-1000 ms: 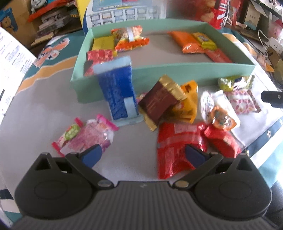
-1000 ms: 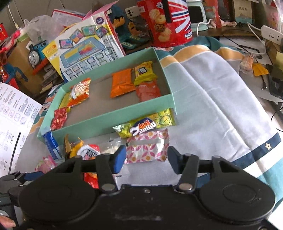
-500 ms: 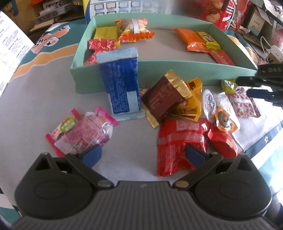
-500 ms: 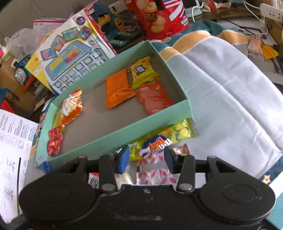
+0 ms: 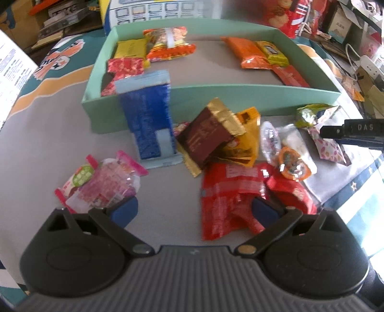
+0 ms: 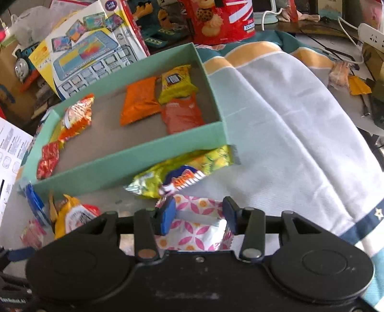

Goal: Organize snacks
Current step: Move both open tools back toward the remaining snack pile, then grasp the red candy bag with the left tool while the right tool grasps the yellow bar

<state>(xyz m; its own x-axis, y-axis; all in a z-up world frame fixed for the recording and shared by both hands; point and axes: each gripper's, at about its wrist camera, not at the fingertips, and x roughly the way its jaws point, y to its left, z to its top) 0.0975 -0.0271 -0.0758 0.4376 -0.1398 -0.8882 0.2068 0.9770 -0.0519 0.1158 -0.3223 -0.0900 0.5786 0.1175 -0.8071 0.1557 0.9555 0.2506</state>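
Note:
A mint green box (image 5: pixel 216 100) (image 6: pixel 134 153) holds several snack packets. Loose snacks lie in front of it: a blue pack (image 5: pixel 146 120) leaning on the box wall, a brown and gold pack (image 5: pixel 206 136), a red pack (image 5: pixel 228 192), a pink pack (image 5: pixel 100 184). My left gripper (image 5: pixel 194 208) is open above the table near the red pack. My right gripper (image 6: pixel 198 212) is open, its fingers straddling a pink-patterned white packet (image 6: pixel 194 230) (image 5: pixel 328 148). A yellow-green packet (image 6: pixel 182 172) lies just beyond, against the box.
A red biscuit tin (image 6: pixel 220 21), a toy laptop box (image 6: pixel 88 55) and a toy train (image 6: pixel 22 64) stand behind the green box. A white and grey cloth (image 6: pixel 288 134) covers the table at right. A power strip (image 6: pixel 372 36) lies far right.
My right gripper dipped toward the box, then came down over the pink-patterned packet, which now sits between its fingers. My left gripper shifted slightly; it stays open.

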